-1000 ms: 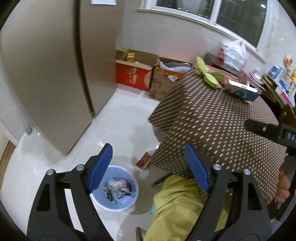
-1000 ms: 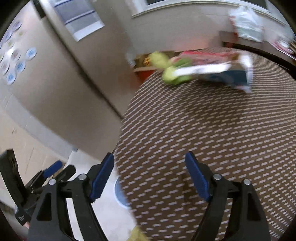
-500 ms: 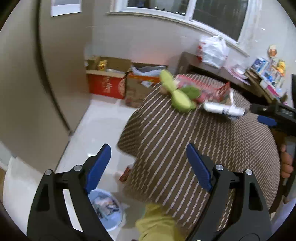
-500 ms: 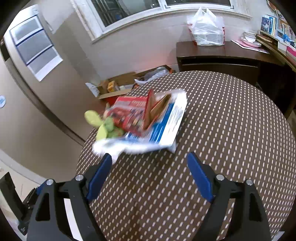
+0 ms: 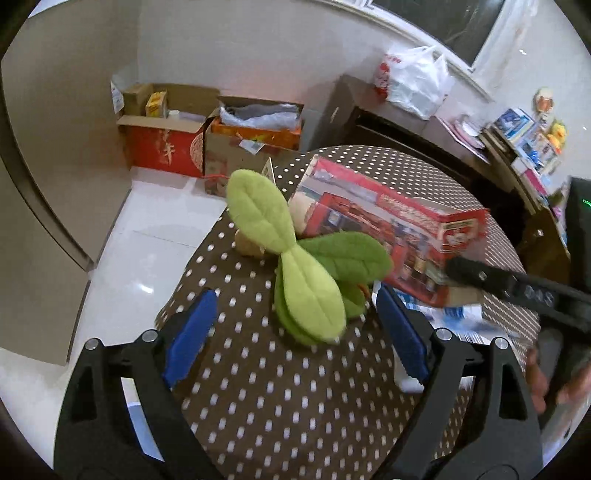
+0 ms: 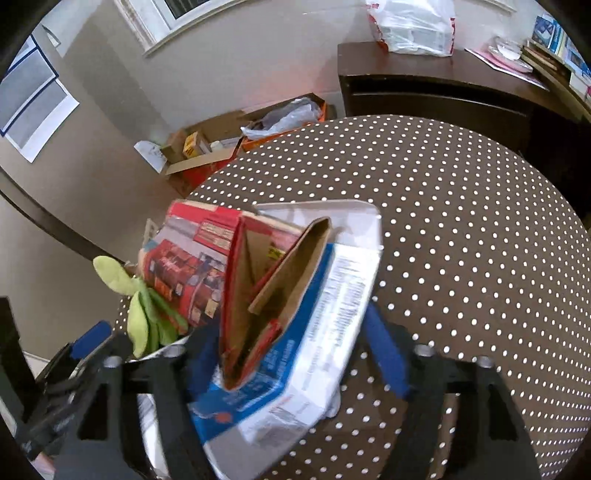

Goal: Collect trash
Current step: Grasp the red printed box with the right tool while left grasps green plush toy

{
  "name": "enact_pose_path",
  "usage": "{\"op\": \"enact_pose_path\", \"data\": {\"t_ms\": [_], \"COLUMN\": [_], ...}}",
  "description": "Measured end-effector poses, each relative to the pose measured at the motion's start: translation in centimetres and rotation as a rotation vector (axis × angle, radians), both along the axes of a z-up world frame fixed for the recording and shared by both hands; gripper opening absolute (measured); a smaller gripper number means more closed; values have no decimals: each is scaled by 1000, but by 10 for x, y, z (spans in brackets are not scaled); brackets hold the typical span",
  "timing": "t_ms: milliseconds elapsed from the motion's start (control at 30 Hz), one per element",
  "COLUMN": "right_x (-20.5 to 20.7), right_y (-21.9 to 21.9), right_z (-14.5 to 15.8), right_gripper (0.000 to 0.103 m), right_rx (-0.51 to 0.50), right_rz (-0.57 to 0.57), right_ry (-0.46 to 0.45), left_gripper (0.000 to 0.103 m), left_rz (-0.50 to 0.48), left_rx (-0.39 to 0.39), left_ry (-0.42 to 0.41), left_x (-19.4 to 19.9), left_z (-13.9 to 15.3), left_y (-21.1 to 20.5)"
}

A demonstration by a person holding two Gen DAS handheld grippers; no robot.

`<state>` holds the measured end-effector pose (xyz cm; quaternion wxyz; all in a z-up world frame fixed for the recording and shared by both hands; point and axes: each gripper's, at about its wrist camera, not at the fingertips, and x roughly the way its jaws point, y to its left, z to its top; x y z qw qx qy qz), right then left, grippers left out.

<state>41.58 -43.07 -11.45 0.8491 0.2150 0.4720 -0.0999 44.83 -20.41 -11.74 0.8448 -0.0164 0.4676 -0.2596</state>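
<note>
A round table with a brown dotted cloth (image 5: 288, 402) holds a green leaf-shaped plush (image 5: 306, 280), an open red cardboard box (image 5: 391, 229) and a flattened blue and white box (image 6: 325, 321). My left gripper (image 5: 295, 336) is open just above the cloth, with the plush between its pads. My right gripper (image 6: 291, 354) is open, its blue pads on either side of the near end of the blue and white box and the red box (image 6: 236, 277). The right gripper also shows at the right edge of the left wrist view (image 5: 517, 288).
Open cardboard boxes (image 5: 207, 136) stand on the white floor against the wall. A dark sideboard (image 6: 443, 92) with a white plastic bag (image 6: 410, 26) is behind the table. A tall grey cabinet (image 5: 48, 147) stands on the left.
Both grippers have moved forward over the table. The plush now lies between my left pads, and the boxes now lie between my right pads. The floor bin has left the view.
</note>
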Motion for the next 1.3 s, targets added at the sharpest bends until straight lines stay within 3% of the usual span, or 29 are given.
{"op": "enact_pose_path", "data": {"t_ms": [67, 133, 167, 200, 267, 367, 533, 733, 833, 1000, 1300], "right_x": [1, -1, -5, -8, -14, -21, -35, -52, -63, -83, -156], "right_y": [-5, -14, -17, -18, -19, -13, 7, 21, 29, 27, 19], "right_z": [1, 4, 7, 9, 17, 30, 47, 64, 70, 56, 7], "right_gripper": [52, 42, 36, 32, 25, 20, 19, 15, 15, 15, 15], "right_rx": [11, 33, 44, 60, 76, 55, 3, 54, 28, 49, 121], "right_rz": [-6, -25, -29, -32, -30, -19, -1, 24, 29, 22, -16], "right_ry": [-15, -52, -67, -83, -111, -143, -177, -209, -213, -171, -87], "left_gripper": [86, 54, 29, 20, 18, 17, 16, 16, 16, 16, 16], "left_rz": [14, 27, 32, 23, 25, 39, 51, 79, 93, 103, 85], "left_rx": [2, 31, 55, 62, 34, 63, 58, 61, 48, 71, 81], "left_ry": [-5, -15, -41, -41, -18, -64, -98, -149, -165, -197, -188], "left_x": [8, 12, 12, 12, 13, 6, -10, -30, -40, -62, -106], "left_z": [-5, -10, -10, -11, -9, -2, 17, 44, 55, 65, 56], "left_y": [-4, -9, -10, -11, -6, 0, 12, 35, 48, 63, 76]}}
